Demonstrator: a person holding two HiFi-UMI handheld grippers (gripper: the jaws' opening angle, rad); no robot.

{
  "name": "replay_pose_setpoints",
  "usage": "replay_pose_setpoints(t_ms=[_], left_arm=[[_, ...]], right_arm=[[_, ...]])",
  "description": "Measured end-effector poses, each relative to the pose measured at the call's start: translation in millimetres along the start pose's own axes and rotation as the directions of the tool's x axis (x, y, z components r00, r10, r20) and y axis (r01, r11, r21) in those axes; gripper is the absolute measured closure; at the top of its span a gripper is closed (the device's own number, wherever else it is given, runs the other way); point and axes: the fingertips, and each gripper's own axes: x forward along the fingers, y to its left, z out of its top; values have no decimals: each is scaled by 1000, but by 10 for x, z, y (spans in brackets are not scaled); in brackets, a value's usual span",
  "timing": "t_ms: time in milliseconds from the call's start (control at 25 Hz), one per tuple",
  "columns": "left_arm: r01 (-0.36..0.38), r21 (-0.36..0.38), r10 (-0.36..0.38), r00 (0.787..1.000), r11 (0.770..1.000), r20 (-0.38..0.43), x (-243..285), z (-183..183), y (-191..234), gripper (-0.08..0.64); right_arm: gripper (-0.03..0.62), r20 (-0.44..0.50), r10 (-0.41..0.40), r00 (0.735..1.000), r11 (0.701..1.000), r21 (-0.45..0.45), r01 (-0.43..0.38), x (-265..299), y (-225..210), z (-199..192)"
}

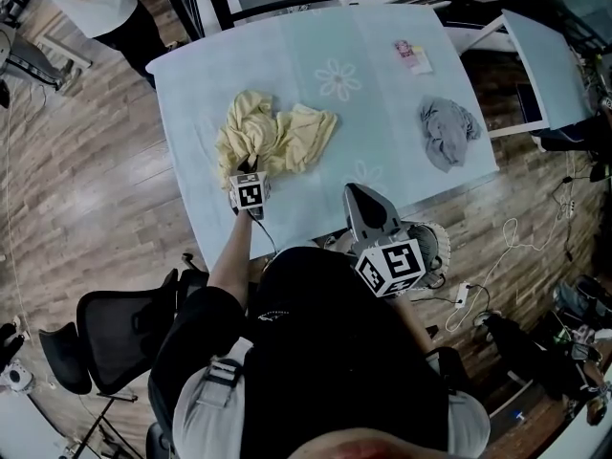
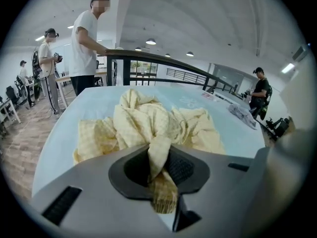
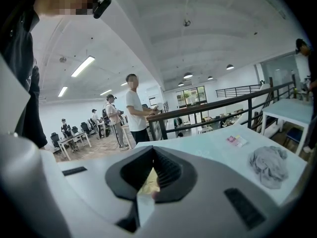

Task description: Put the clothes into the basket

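Yellow garment [image 1: 277, 137], long axis across table [image 1: 287, 55], corner in clenched left hand-held gripper [image 1: 249, 172].

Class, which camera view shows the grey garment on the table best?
The head view: the whole grey garment lies unobstructed on the table. The right gripper view shows it sidelong; the left gripper view, small and far.
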Motion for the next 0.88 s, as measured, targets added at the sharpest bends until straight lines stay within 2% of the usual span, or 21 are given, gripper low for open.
replay_pose_setpoints(t_ms=[200,400,600,880], left_arm=[[28,-33,-25,997,999,78,-309,21,-178,483],[53,-53,-43,983,997,180,-664,140,-341,485],[117,-79,-89,952,990,292,-1093,341,-478,486],[107,-23,-89,909,994,407,-1614,585,-777,486]], right_arm=[[583,16,6,1000,1000,-1,-6,-89,35,-11],[583,26,18,1000,1000,-1,-18,-173,51,-39],[583,43,37,998,999,6,-38,-247,87,-52],[583,63,91,994,996,1,-91,-434,127,-92]])
